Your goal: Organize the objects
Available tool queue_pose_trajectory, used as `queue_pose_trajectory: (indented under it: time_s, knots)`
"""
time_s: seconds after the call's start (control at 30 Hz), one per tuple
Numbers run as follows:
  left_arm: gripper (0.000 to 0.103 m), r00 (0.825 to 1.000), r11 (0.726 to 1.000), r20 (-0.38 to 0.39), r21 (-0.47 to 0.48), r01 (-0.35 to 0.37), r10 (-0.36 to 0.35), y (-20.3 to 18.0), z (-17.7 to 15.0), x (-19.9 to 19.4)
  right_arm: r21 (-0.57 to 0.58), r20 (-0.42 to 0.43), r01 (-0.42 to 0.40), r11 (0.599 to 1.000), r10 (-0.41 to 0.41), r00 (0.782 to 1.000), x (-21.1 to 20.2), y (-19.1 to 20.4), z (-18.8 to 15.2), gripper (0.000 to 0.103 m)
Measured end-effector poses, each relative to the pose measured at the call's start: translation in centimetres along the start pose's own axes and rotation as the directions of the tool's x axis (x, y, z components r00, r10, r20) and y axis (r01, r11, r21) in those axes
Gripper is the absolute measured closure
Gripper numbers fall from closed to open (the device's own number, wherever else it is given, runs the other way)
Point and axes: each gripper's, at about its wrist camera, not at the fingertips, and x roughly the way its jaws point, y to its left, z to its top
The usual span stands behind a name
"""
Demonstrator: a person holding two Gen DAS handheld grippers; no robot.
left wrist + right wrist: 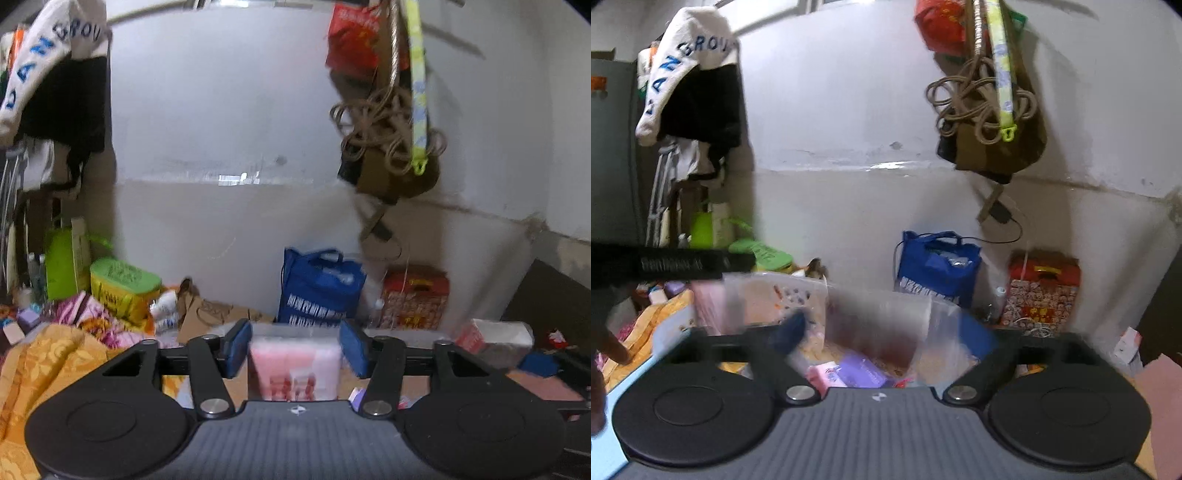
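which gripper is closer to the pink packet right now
Left. The left gripper has the pink packet between its blue pads. The right gripper sits at a clear plastic bag instead.

The left claw (pixel 295 349) has blue pads on black linkage arms with silver rivets and a ribbed grey body.

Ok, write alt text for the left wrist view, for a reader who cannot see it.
The left gripper has a pink packet between its blue fingers, raised over a cluttered surface. Behind it, a blue tote bag and a red patterned box stand against a white wall, with a green-lidded yellow container to the left.
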Motion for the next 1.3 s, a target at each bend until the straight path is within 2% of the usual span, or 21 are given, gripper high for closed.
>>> queue_pose_trajectory:
  time_s: [0.07,0.17,0.23,0.33,0.4,0.43,0.5,0.53,0.63,0.77,0.87,1.03,1.3]
  knots:
    - [0.015,1.000,1.000,-0.017,-0.019,0.009,-0.009,0.5,-0.5,0.6,0.009,0.053,0.007,1.000,-0.007,0.999,-1.3,-0.1,-0.3,0.000]
    - [0.012,1.000,1.000,-0.014,-0.019,0.022,-0.022,1.0,-1.2,-0.5,0.044,0.050,-0.007,0.999,0.005,0.999,-3.0,-0.7,-0.4,0.000]
    - [0.011,1.000,0.999,0.005,-0.024,0.028,-0.028,1.5,-1.8,-2.4,0.122,0.066,-0.033,0.992,0.025,0.998,-4.6,-1.6,-0.9,0.000]
    - [0.001,0.997,0.998,0.047,-0.028,0.060,-0.059,2.0,-3.4,-5.6,0.245,0.058,-0.100,0.964,0.089,0.994,-6.6,-2.7,-2.6,0.000]
    - [0.000,0.996,0.997,0.048,-0.031,0.074,-0.073,2.1,-4.5,-7.1,0.258,0.040,-0.095,0.962,0.087,0.995,-7.5,-2.8,-3.6,0.000]
    - [0.000,0.996,0.997,0.043,-0.029,0.078,-0.077,2.1,-5.1,-7.8,0.231,-0.009,-0.062,0.971,0.066,0.998,-7.4,-2.6,-3.5,0.000]
    - [0.000,0.998,0.998,0.007,0.014,0.059,-0.059,1.7,-5.6,-8.5,0.200,-0.047,-0.012,0.980,0.021,0.999,-7.8,-2.3,-3.0,0.000]
    - [0.000,1.000,0.999,0.001,0.030,0.030,-0.030,1.6,-5.8,-9.1,0.190,-0.042,-0.015,0.982,0.023,0.999,-8.4,-2.1,-2.9,0.000]
    - [0.000,1.000,0.998,0.024,0.064,0.010,-0.012,1.4,-6.0,-10.6,0.137,-0.008,-0.047,0.989,0.049,0.999,-9.9,-1.1,-2.4,0.000]
    - [0.000,0.998,0.995,0.036,0.092,-0.047,0.044,0.8,-5.5,-11.6,0.077,-0.014,-0.013,0.997,0.014,1.000,-9.8,0.0,-2.1,0.000]
    - [0.000,0.999,0.994,0.029,0.103,-0.026,0.024,0.5,-5.4,-11.8,0.092,-0.035,0.007,0.996,-0.004,0.999,-9.1,-0.2,-2.3,0.000]
    - [0.000,0.999,0.988,0.012,0.150,-0.032,0.030,-0.4,-5.7,-11.1,0.111,-0.045,0.018,0.994,-0.013,0.999,-9.3,-0.9,-3.1,0.000]
    - [0.000,0.999,0.988,-0.012,0.151,-0.031,0.033,-0.2,-6.0,-10.6,0.107,-0.037,0.025,0.994,-0.021,0.999,-9.5,-1.0,-3.4,0.000]
